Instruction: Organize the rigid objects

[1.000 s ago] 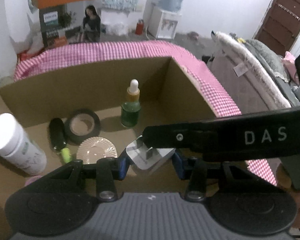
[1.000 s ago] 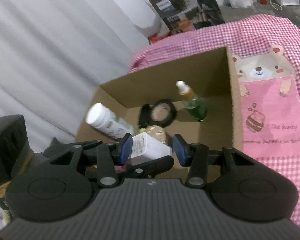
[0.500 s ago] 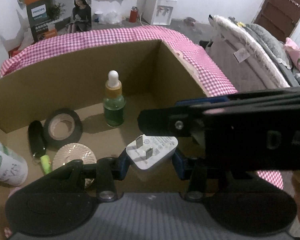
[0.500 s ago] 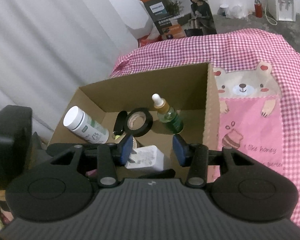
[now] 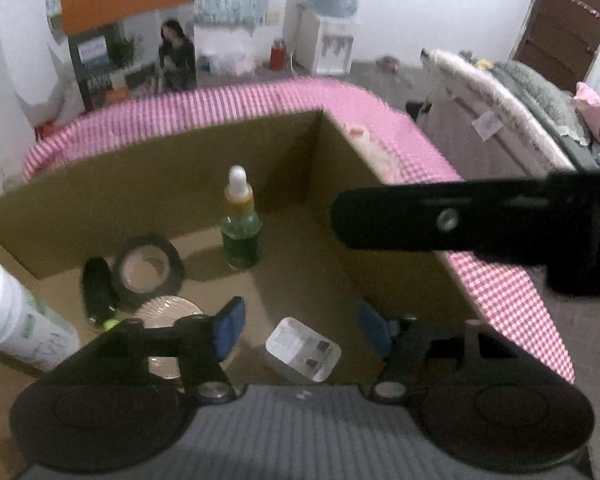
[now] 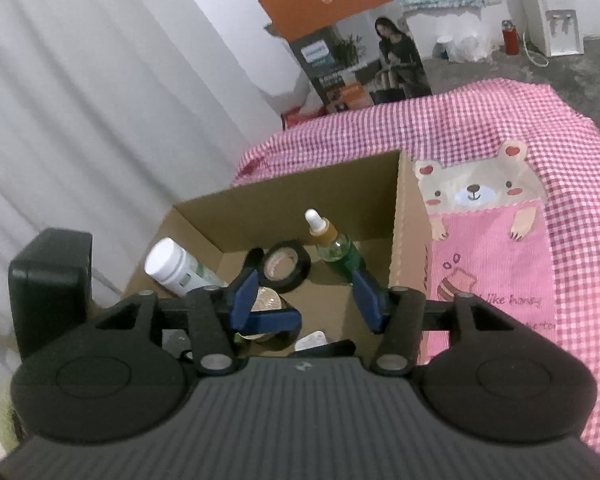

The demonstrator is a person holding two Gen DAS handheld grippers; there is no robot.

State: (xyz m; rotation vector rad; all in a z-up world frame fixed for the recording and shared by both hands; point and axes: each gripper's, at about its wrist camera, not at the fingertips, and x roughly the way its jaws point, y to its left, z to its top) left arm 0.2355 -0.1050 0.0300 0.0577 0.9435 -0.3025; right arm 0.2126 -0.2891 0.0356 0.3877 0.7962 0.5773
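Observation:
A white plug adapter point(image 5: 303, 350) lies on the floor of the cardboard box point(image 5: 156, 176), free between the blue pads of my left gripper point(image 5: 302, 326), which is open just above it. The box also holds a green dropper bottle point(image 5: 240, 224), a black tape roll point(image 5: 148, 270), a gold round lid point(image 5: 168, 312), a black marker point(image 5: 98, 290) and a white bottle point(image 5: 18, 320). My right gripper point(image 6: 306, 294) is open and empty above the box point(image 6: 404, 240); only a corner of the adapter point(image 6: 312, 340) shows in the right wrist view.
The box stands on a pink checked cloth point(image 6: 500, 128) with a bear picture point(image 6: 476, 192). The right gripper's black arm point(image 5: 480, 216) crosses over the box's right wall. A curtain point(image 6: 80, 100) hangs left; a bed point(image 5: 520, 120) lies right.
My left gripper has opened and let the adapter go; it now lies on the box floor. My right gripper has opened wider and pulled back and up.

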